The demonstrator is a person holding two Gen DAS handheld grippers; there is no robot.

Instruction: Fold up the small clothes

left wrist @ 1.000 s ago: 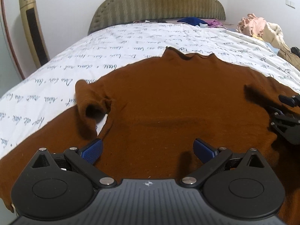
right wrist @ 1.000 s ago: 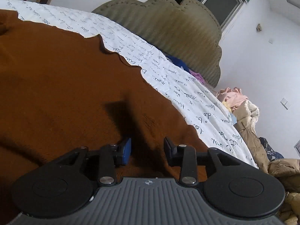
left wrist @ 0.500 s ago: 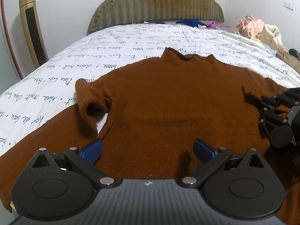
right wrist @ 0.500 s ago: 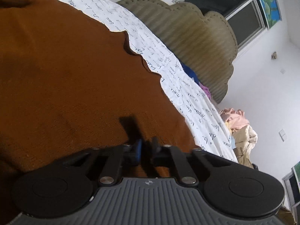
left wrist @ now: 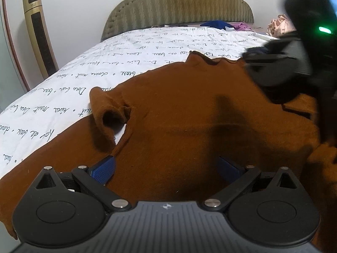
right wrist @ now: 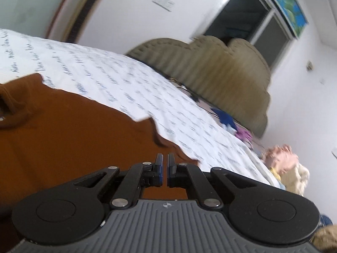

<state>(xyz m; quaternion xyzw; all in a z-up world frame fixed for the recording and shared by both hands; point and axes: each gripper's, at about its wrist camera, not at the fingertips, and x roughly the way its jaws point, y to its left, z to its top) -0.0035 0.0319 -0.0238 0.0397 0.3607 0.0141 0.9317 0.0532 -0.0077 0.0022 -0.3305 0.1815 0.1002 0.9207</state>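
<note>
The right gripper (right wrist: pixel 165 169) has its jaws pressed together, only a thin slit between the blue pads (right wrist: pixel 161 168). Whether a pinch of cloth sits between them is hard to tell in its own blurred view. In the left wrist view the brown sweater (left wrist: pixel 189 116) rises in a fold under that gripper on the right side, which suggests its edge is caught. The gripper points somewhat downward and is tilted, so the bed runs at a slant through its view.

The left gripper (left wrist: pixel 166 168) has its jaws spread wide, the blue pads (left wrist: pixel 104 169) far apart just above the sweater's lower part, holding nothing. It points steeply down at the cloth.

The sweater lies spread on the white bedsheet (left wrist: pixel 105 63) with printed script, neck toward the headboard (left wrist: pixel 179 4). Its left sleeve (left wrist: pixel 107 113) is bunched beside the body.

A second ago the right gripper's jaws stood partly open over the sweater's right side; since then they have closed, and the gripper has swung up and across, now filling the upper right of the left wrist view as a dark blur. The left gripper has kept its place. Loose clothes (right wrist: pixel 282 160) are piled past the bed's far corner.
</note>
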